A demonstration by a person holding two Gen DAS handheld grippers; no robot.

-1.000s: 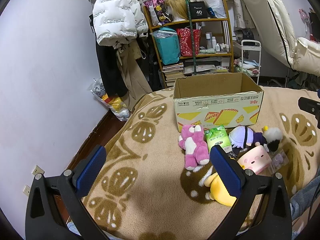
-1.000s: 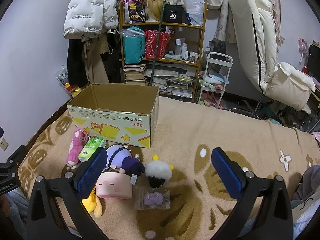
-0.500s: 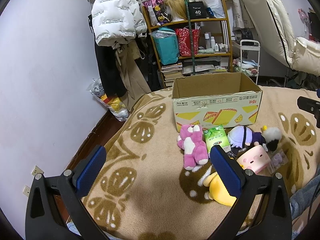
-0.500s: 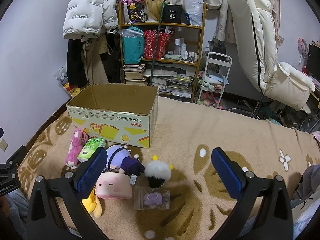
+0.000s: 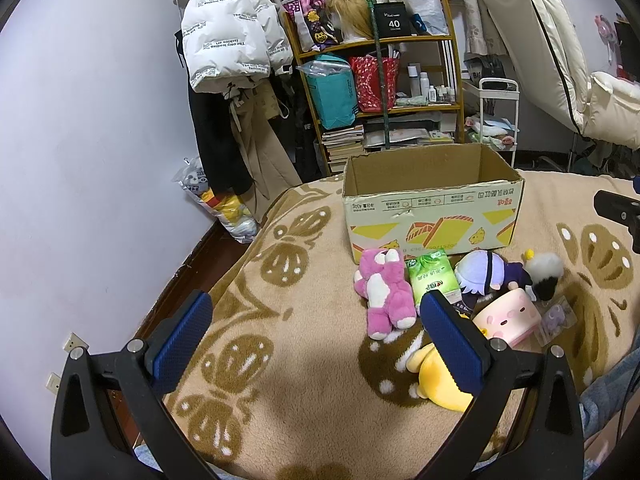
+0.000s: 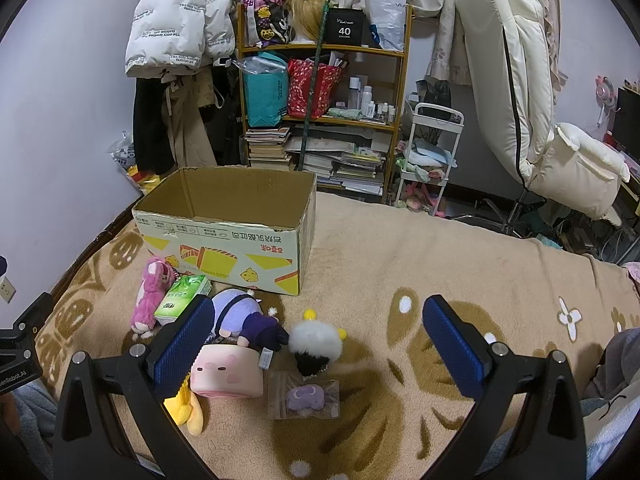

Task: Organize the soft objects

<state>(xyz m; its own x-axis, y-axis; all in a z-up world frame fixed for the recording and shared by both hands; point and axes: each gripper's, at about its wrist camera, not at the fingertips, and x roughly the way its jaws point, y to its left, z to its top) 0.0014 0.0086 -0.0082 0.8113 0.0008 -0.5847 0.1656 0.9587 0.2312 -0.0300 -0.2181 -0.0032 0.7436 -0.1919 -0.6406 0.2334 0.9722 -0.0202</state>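
On a bed spread with a tan patterned blanket (image 6: 440, 256), both handheld grippers hover with jaws spread wide and empty. The left gripper (image 5: 316, 340) faces a pink plush bear (image 5: 386, 292); the right gripper (image 6: 316, 344) looks down on a white pompom toy (image 6: 316, 340) and a small bagged purple plush (image 6: 306, 394). The soft toys, with a green tissue pack (image 6: 182, 294), a purple-haired doll (image 6: 244, 314), a pink cube plush (image 6: 226, 372) and a yellow plush (image 5: 440, 380), lie clustered just before an open cardboard box (image 6: 224, 232), seemingly ready to be packed in.
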